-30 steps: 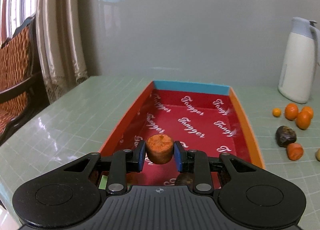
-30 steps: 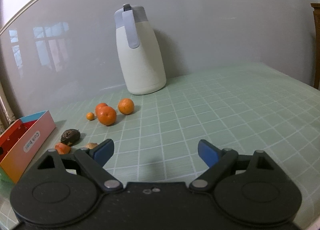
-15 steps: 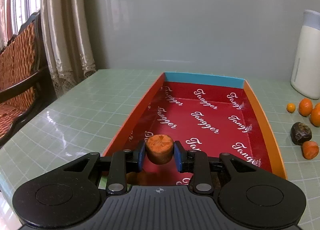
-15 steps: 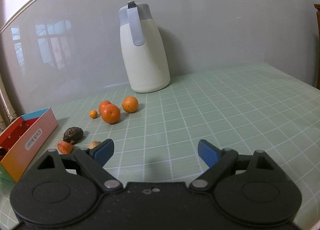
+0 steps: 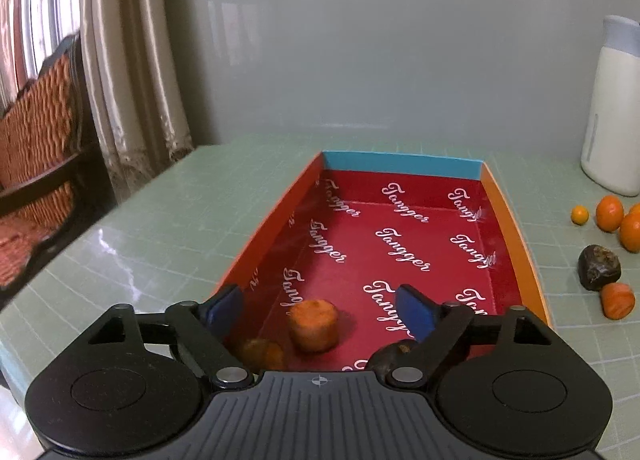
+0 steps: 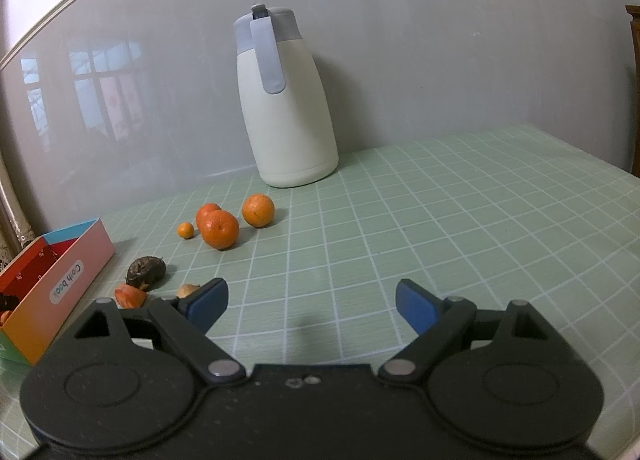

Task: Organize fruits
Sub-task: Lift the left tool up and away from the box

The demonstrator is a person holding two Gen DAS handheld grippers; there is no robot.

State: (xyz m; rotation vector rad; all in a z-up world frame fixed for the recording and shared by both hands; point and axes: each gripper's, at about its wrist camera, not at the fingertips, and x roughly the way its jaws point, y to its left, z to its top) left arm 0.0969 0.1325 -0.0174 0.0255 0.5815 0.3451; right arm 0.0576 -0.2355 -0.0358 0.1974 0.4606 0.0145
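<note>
The left gripper [image 5: 318, 310] hangs over the near end of a long open cardboard box [image 5: 508, 220] with a red printed inside, orange side walls and a blue far wall; its jaws are opening and press on nothing. Between the two blue pads, but free of both, a stubby orange cylinder of fruit with a rough top [image 5: 313, 325] stands on the red floor of the box. Just beside it, nearer to the gripper, lies a second orange piece [image 5: 262, 354], blurred, and on the other side a dark brown lump [image 5: 394, 352] shows partly behind the gripper's right finger; it is perhaps a fruit of the same kind as the one outside, but the view is too poor to be sure. The box rests on the bench [image 5: 168, 220], which is covered with a pale green squared cloth. The right gripper [image 6: 311, 306] is held above the bare cloth with its jaws spread wide and nothing between them. Ahead of it, on the bench, three round orange tangerines [image 6: 219, 229] sit close together with one tiny orange fruit [image 6: 186, 230] beside them. Nearer to the box lie a wrinkled dark brown fruit [image 6: 146, 271], a short orange chunk [image 6: 130, 297] and a small beige piece [image 6: 187, 290] partly hidden by the left finger. A tall cream thermos jug with a grey-blue lid and handle [image 6: 286, 120] stands upright by the grey wall.
</note>
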